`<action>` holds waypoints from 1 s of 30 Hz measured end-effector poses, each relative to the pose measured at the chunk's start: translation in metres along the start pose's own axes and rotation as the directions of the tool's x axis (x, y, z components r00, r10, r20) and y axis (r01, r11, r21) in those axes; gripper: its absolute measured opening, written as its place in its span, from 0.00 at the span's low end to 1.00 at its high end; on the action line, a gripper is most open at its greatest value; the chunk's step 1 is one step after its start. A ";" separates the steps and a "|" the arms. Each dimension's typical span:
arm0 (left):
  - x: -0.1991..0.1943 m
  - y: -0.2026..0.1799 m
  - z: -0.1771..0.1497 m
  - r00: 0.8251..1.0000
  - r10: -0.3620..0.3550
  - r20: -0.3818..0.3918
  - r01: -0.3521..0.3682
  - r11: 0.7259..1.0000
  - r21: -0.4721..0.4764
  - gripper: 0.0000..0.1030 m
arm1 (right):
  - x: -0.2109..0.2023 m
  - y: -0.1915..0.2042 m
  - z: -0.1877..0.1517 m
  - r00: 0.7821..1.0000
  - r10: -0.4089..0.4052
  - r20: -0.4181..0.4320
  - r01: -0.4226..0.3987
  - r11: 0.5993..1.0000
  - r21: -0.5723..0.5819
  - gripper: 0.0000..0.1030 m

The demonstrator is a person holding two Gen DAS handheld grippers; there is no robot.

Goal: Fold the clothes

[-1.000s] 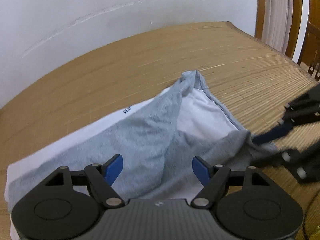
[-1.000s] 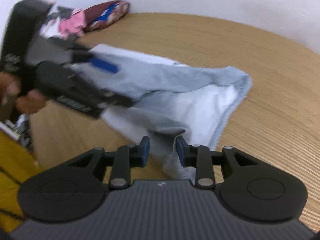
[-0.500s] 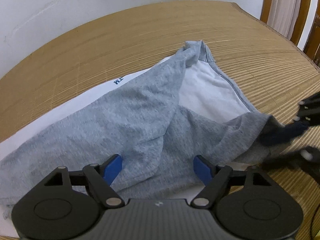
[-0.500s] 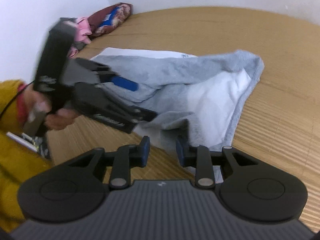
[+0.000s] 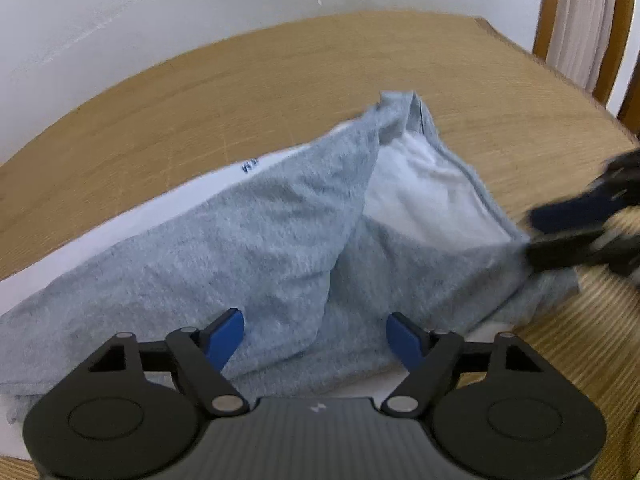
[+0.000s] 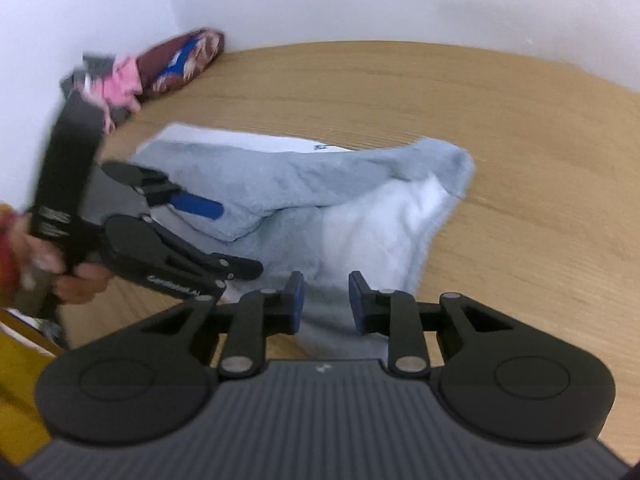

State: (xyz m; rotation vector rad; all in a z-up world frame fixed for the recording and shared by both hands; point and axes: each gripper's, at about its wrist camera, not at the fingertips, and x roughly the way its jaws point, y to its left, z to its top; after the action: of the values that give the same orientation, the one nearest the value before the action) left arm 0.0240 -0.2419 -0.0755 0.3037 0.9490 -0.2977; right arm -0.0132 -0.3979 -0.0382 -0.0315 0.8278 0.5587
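A grey and white garment (image 5: 256, 248) lies rumpled on the wooden mat; it also shows in the right wrist view (image 6: 320, 184). My left gripper (image 5: 316, 338) is open just above the garment's near edge, with nothing between its blue pads. My right gripper (image 6: 324, 304) has a fold of the grey cloth between its narrowly spaced pads; in the left wrist view it (image 5: 560, 236) is a blurred dark shape at the garment's right corner. The left gripper shows in the right wrist view (image 6: 188, 232), held by a hand.
A bamboo mat (image 5: 280, 88) covers the surface, with a white wall behind. A pile of pink and maroon clothes (image 6: 160, 68) lies in the far left corner. A wooden frame with a curtain (image 5: 580, 20) stands at the right.
The right gripper has pulled the garment's corner outward and its pads have drawn slightly apart. The left gripper has stayed open and shifted a little over the cloth.
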 end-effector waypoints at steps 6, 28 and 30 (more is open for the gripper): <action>-0.013 -0.001 0.001 0.998 0.048 0.045 -0.051 0.997 0.056 0.75 | 0.021 -0.006 -0.016 0.992 -0.099 -0.075 0.097 0.995 -0.034 0.25; 0.023 0.035 0.012 0.999 -0.036 -0.009 0.035 0.995 -0.097 0.81 | 0.098 -0.111 0.059 0.994 -0.103 0.036 0.094 0.977 0.193 0.25; 0.016 0.037 0.012 1.000 -0.024 -0.009 0.023 0.996 -0.085 0.77 | 0.092 -0.103 0.060 0.991 -0.131 0.030 0.122 0.973 0.198 0.27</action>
State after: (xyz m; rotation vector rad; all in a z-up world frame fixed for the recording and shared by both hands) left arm 0.0558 -0.2145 -0.0771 0.2160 0.9726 -0.2770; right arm 0.1279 -0.4295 -0.0808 0.1073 0.8298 0.3549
